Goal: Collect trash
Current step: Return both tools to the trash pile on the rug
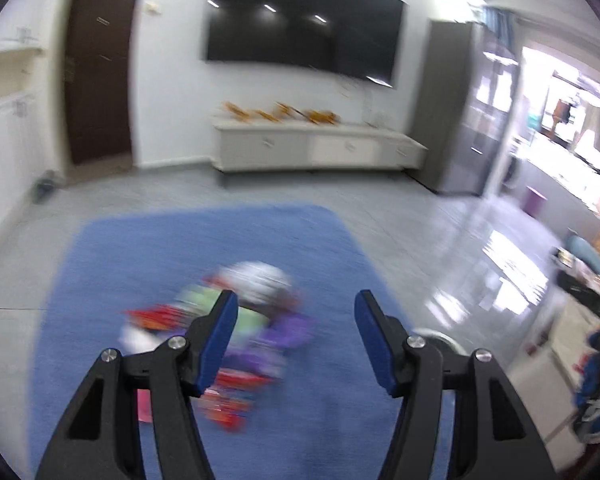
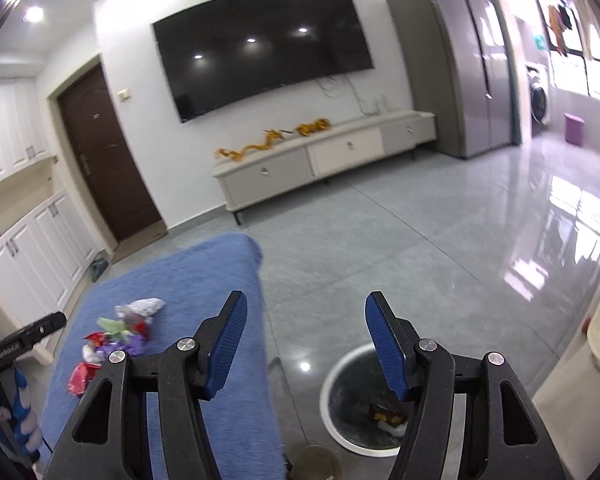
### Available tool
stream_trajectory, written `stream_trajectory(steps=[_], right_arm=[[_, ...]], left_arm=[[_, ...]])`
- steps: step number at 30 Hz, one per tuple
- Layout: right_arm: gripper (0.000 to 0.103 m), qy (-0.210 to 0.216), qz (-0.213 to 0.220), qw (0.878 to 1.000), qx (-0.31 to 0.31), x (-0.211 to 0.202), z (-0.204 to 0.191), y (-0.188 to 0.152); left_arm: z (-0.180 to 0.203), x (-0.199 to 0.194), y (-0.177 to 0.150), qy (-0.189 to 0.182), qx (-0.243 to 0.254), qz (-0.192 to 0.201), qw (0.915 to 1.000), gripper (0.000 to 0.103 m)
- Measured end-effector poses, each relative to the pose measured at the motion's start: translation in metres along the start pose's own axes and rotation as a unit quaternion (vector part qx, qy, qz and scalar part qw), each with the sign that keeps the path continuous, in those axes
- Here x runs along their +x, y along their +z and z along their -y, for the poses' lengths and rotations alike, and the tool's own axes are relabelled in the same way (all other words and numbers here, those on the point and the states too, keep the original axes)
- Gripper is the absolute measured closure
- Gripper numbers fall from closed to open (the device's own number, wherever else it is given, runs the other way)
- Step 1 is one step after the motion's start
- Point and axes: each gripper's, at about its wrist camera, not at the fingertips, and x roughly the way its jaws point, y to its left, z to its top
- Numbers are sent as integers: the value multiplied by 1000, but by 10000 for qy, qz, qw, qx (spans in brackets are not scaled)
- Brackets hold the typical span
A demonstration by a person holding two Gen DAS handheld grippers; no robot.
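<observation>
floor (image 2: 440,240): grey glossy tiles, with window glare at right. tv (image 2: 260,48): dark screen on the far white wall. cabinet (image 2: 324,160): long low unit below the tv, with yellow trinkets (image 2: 272,140) along its top. door (image 2: 108,152): dark brown, far left. fridge (image 2: 468,60): tall grey unit, far right.

rug (image 2: 180,300): blue, lying on the floor at near left; in the left wrist view it fills the near ground (image 1: 180,248).

bin (image 2: 336,396): round, white-rimmed, lined in dark plastic, standing on the tiles just right of the rug; a few scraps lie inside it. in the left wrist view only a sliver of its rim (image 1: 436,336) shows at the rug's right edge.

trash (image 2: 116,332): a loose heap of crumpled wrappers, white, green, red and purple, resting on the rug, well apart from the bin; blurred in the left wrist view (image 1: 244,320).

left gripper (image 1: 294,340): jaws spread wide, holding nothing, above the rug near the trash.

right gripper (image 2: 304,344): jaws spread wide, holding nothing, above the rug's edge and the bin.
</observation>
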Motion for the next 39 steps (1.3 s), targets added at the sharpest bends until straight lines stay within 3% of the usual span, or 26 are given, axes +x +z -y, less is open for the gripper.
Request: stream_trajectory(steps=[5,10,16,18,23,29,33,39], right_arm=[[41,282,116,9991,-307,-8,-41,16],[41,556,213,9959,-687,-12,-83,31],[41,984,217,9901,-981,-4,-128,43],[41,1072,159,9886,-1044,4,-141,41],[41,1415,-401,9825,-1144,45,-171,23],[41,1705,-1388,9679,-1222,117,-209,-14],[41,1761,-1993,9563,-1213,159,-225,-47],[41,1768,-2642,9399,-1247,207,-255,-87]], left_arm=[[-73,-44,18,718,-341,496,9956,44],[-138,-80,29,1566,-437,863,9829,44],[-199,-101,31,2278,-597,962,9671,44],[-216,-98,25,2371,-673,868,9653,44],[-230,-75,2,2039,-602,568,9755,44],[-212,-19,-40,994,-424,-121,9941,44],[-197,18,-66,358,-451,-551,9968,44],[-182,58,-92,-146,-491,-1052,9931,44]])
